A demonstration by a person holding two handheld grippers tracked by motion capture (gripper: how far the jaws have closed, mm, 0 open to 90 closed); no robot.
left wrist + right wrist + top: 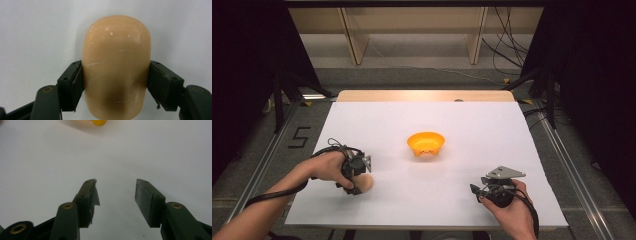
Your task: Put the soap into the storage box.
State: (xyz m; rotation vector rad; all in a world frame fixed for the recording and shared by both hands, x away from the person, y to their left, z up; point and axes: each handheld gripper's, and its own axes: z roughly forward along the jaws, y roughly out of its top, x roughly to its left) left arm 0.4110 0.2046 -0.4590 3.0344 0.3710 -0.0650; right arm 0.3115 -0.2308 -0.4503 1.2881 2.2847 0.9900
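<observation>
While the left gripper (116, 82) clamps the egg (116, 67), the right gripper (116, 192) rests open; next comes carrying it to the bowl (426, 143) ahead.

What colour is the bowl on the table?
The bowl is orange-yellow; the high view shows it best.

Left claw (358, 181) clamped, low; right claw (477, 192) spread, low.

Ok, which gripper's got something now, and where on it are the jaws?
The left gripper clamps the tan egg-shaped piece across its two long sides, about mid-length. The right gripper is open and holds nothing.
</observation>
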